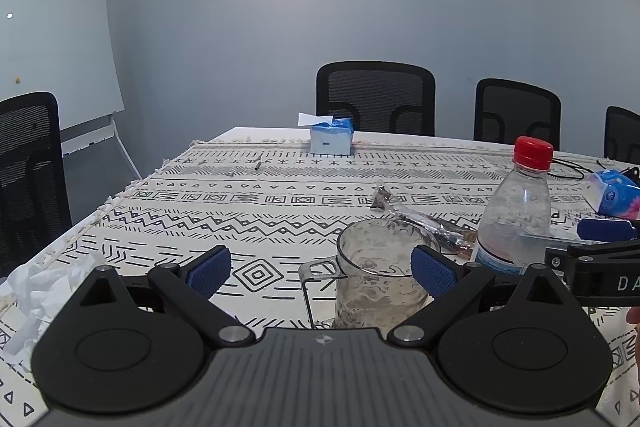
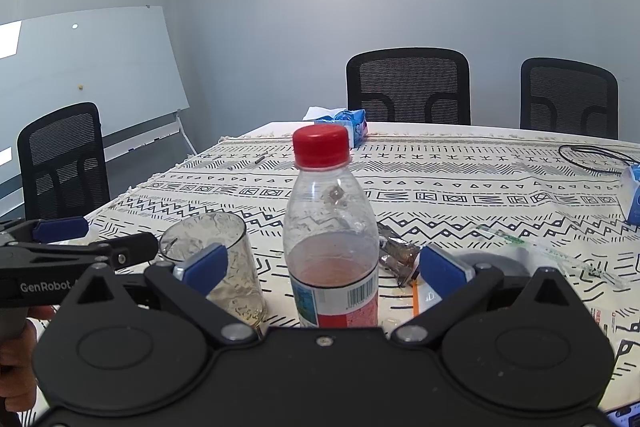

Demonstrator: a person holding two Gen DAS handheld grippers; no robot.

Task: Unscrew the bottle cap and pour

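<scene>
A clear plastic bottle (image 2: 332, 247) with a red cap (image 2: 321, 145) stands upright on the patterned tablecloth, a little pinkish liquid at its bottom. It stands between the wide-open fingers of my right gripper (image 2: 323, 267), untouched. A clear glass mug (image 1: 376, 275) with a handle stands left of the bottle; it shows in the right wrist view (image 2: 224, 263) too. My left gripper (image 1: 322, 273) is open, and the mug stands just ahead, by its right finger. The bottle (image 1: 516, 215) is at the right in the left wrist view.
A blue tissue box (image 1: 331, 138) stands at the far table edge. Clear wrappers (image 1: 416, 217) lie behind the mug. A blue tissue pack (image 1: 616, 195) and a black cable (image 2: 592, 157) lie at the right. Crumpled paper (image 1: 32, 291) lies at the left edge. Black chairs (image 2: 408, 87) ring the table.
</scene>
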